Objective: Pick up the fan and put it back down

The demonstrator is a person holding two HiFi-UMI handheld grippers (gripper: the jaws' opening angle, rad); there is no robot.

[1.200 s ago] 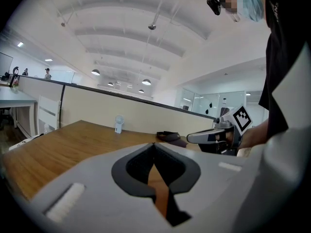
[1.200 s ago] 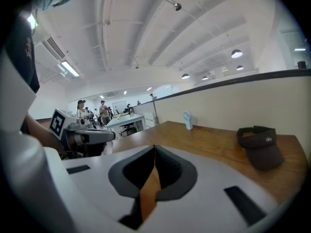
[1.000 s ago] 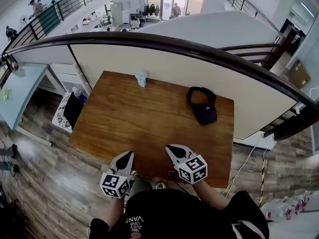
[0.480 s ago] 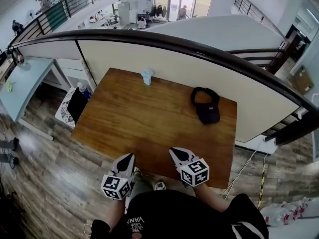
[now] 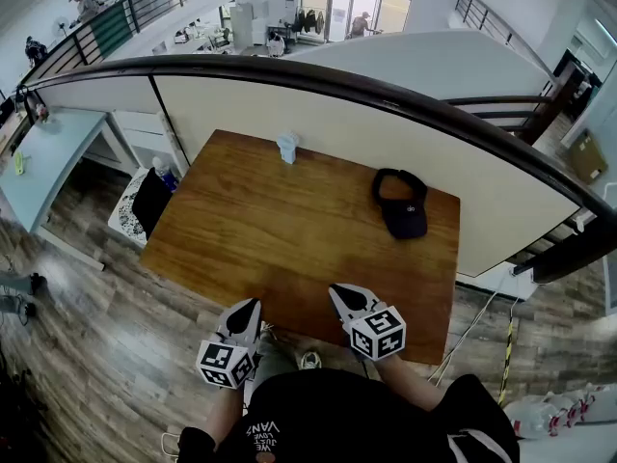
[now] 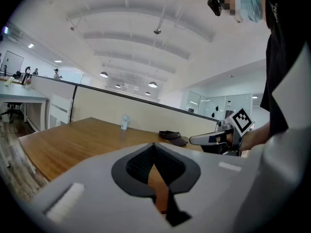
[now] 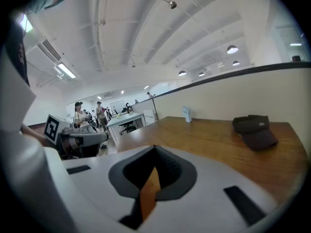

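wood-plank floor [image 5: 77, 355] of an open office, closed off ahead of you by a cream partition [image 5: 318, 128] under a dark curved rail [image 5: 386, 95]; a brown wooden table [image 5: 289, 239] stands against the partition, and you are at its near edge.

fan [image 5: 287, 147]: small, pale, upright; it sits at the table's far edge, left of centre, close to the partition, with bare wood all round it; neither gripper touches it, and both are well apart from it across the table.

visor cap [image 5: 403, 215]: dark, lying flat towards the far right of the table, well apart from the fan.

left gripper [image 5: 249, 303]: your left hand holds it with its tip at the table's near edge, pointing towards the fan's side; in the left gripper view its jaws are pressed together at the tip with nothing between them.

right gripper [image 5: 337, 289]: its tip lies just over the near part of the table, beside the left gripper but not touching it; in the right gripper view its jaws are likewise pressed together and hold nothing.

marker cube [image 5: 378, 332]: black-and-white squares, at the rear of the right gripper; the left one carries its own.

to the table's left: a pale desk [image 5: 39, 177] and a black bag [image 5: 149, 201] on the floor.
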